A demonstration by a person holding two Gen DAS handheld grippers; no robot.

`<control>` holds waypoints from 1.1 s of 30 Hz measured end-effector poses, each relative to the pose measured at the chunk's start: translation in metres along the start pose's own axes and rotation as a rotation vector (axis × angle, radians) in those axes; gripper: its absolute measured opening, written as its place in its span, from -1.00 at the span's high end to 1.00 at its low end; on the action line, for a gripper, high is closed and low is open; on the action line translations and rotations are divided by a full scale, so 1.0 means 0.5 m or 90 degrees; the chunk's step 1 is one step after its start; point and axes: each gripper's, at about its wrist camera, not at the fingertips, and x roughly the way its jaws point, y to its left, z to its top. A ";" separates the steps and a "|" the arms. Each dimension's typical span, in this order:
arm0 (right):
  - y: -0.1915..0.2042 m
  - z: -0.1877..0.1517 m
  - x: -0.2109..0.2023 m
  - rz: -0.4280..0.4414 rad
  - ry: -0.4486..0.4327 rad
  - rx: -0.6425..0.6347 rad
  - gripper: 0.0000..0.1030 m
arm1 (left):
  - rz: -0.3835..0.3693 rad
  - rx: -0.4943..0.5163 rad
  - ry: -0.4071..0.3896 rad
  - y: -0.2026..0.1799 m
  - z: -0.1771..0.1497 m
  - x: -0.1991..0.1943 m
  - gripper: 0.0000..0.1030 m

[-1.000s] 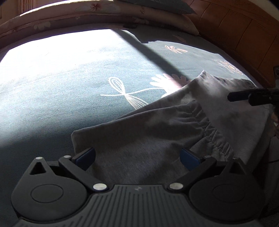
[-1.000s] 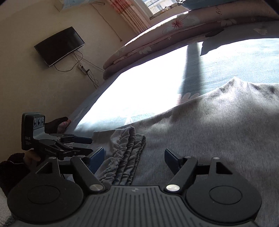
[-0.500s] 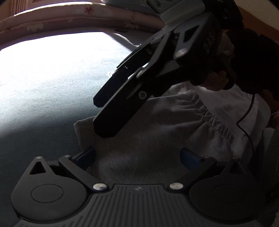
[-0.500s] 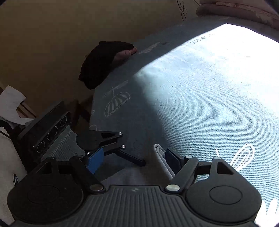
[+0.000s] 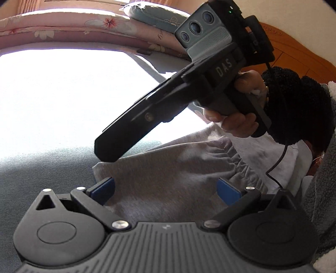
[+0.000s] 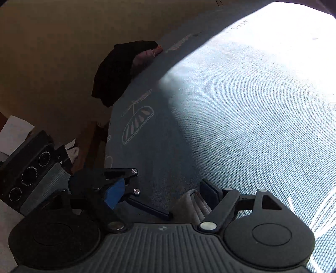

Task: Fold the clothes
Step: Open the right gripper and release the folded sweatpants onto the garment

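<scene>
A grey garment (image 5: 174, 168) with a gathered elastic band (image 5: 241, 166) lies flat on the blue-green bed sheet (image 5: 42, 168). My left gripper (image 5: 166, 190) hovers just over the garment's near part, open, blue pads wide apart. My right gripper (image 5: 105, 151), held by a hand (image 5: 235, 119) in a black fuzzy sleeve, slants down from the upper right, its tip at the garment's far left corner. In the right wrist view my right gripper (image 6: 162, 193) is open, and the folded grey corner (image 6: 193, 201) lies between its fingers beside the right pad. The left gripper's camera housing (image 6: 29, 178) shows at the left.
A floral quilt (image 5: 84, 25) and a pillow (image 5: 159, 16) are piled at the bed's far side, with a wooden headboard (image 5: 294, 48) at the right. A dark cloth-like thing (image 6: 117, 73) with a pink part sits on the bed's edge. Bright sunlight washes out the sheet's middle.
My right gripper has swung from over the garment's right side across to its left corner, and now crosses the left wrist view. The left gripper has hardly moved.
</scene>
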 end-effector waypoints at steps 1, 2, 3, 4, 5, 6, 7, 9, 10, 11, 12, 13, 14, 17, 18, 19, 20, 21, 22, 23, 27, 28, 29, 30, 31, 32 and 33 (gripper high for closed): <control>0.007 -0.005 -0.032 -0.014 -0.016 0.001 -0.60 | -0.001 -0.003 0.001 0.005 0.007 0.007 -0.98; 0.015 -0.010 -0.063 -0.028 -0.033 0.003 -0.60 | 0.002 -0.007 0.008 0.009 0.011 0.018 -0.98; 0.023 -0.019 -0.097 -0.044 -0.046 0.009 -0.60 | 0.005 -0.011 0.015 0.013 0.016 0.029 -0.98; 0.031 -0.033 -0.131 -0.065 -0.059 0.017 -0.60 | 0.007 -0.015 0.023 0.016 0.021 0.040 -0.98; 0.040 -0.047 -0.164 -0.086 -0.073 0.027 -0.60 | 0.016 -0.014 0.028 0.010 0.025 0.041 -0.98; 0.052 -0.073 -0.201 -0.114 -0.085 0.043 -0.60 | 0.024 -0.013 0.033 0.004 0.030 0.042 -0.98; 0.063 -0.101 -0.239 -0.142 -0.097 0.060 -0.60 | 0.034 -0.006 0.036 -0.005 0.034 0.037 -0.98; 0.088 -0.159 -0.293 -0.188 -0.117 0.091 -0.60 | 0.049 0.003 0.042 -0.021 0.040 0.020 -0.98; 0.101 -0.186 -0.314 -0.209 -0.124 0.105 -0.60 | 0.053 0.006 0.046 -0.029 0.043 0.009 -0.98; 0.118 -0.225 -0.341 -0.242 -0.136 0.122 -0.60 | 0.056 0.016 0.054 -0.042 0.045 -0.002 -0.98; 0.132 -0.257 -0.359 -0.265 -0.146 0.133 -0.60 | 0.061 0.027 0.058 -0.063 0.045 -0.013 -0.98; 0.143 -0.288 -0.372 -0.280 -0.156 0.143 -0.60 | 0.066 0.039 0.062 -0.085 0.046 -0.023 -0.98; 0.154 -0.319 -0.384 -0.295 -0.166 0.153 -0.60 | 0.060 0.047 0.070 -0.103 0.037 -0.029 -0.98; 0.181 -0.392 -0.389 -0.321 -0.196 0.167 -0.60 | 0.044 0.073 0.104 -0.165 0.007 -0.035 -0.98; 0.189 -0.412 -0.384 -0.326 -0.206 0.168 -0.60 | 0.041 0.084 0.112 -0.185 -0.011 -0.028 -0.98; 0.200 -0.426 -0.373 -0.333 -0.215 0.163 -0.60 | 0.044 0.090 0.122 -0.202 -0.027 -0.018 -0.98; 0.218 -0.431 -0.356 -0.341 -0.221 0.158 -0.60 | 0.048 0.097 0.135 -0.216 -0.043 -0.008 -0.98; 0.230 -0.436 -0.348 -0.343 -0.229 0.155 -0.60 | 0.053 0.103 0.147 -0.231 -0.060 0.002 -0.98; 0.242 -0.442 -0.342 -0.343 -0.238 0.153 -0.60 | 0.062 0.101 0.161 -0.240 -0.076 0.007 -0.98; 0.253 -0.447 -0.337 -0.344 -0.246 0.151 -0.60 | 0.058 0.084 0.174 -0.243 -0.088 0.010 -0.98; 0.297 -0.473 -0.322 -0.351 -0.278 0.141 -0.60 | 0.065 0.061 0.197 -0.267 -0.126 0.000 -0.98; 0.306 -0.483 -0.327 -0.358 -0.285 0.137 -0.61 | 0.058 0.076 0.205 -0.278 -0.123 -0.008 -0.98; 0.315 -0.493 -0.332 -0.365 -0.291 0.134 -0.61 | 0.052 0.081 0.199 -0.284 -0.114 -0.015 -0.98; 0.324 -0.503 -0.337 -0.371 -0.297 0.130 -0.62 | 0.053 0.083 0.186 -0.287 -0.102 -0.021 -0.98; 0.325 -0.514 -0.337 -0.390 -0.300 0.133 -0.63 | 0.062 0.090 0.164 -0.295 -0.080 -0.024 -0.98; 0.325 -0.527 -0.337 -0.410 -0.301 0.137 -0.63 | 0.069 0.097 0.148 -0.300 -0.064 -0.023 -0.98; 0.324 -0.539 -0.336 -0.430 -0.303 0.141 -0.63 | 0.073 0.106 0.127 -0.307 -0.041 -0.015 -0.98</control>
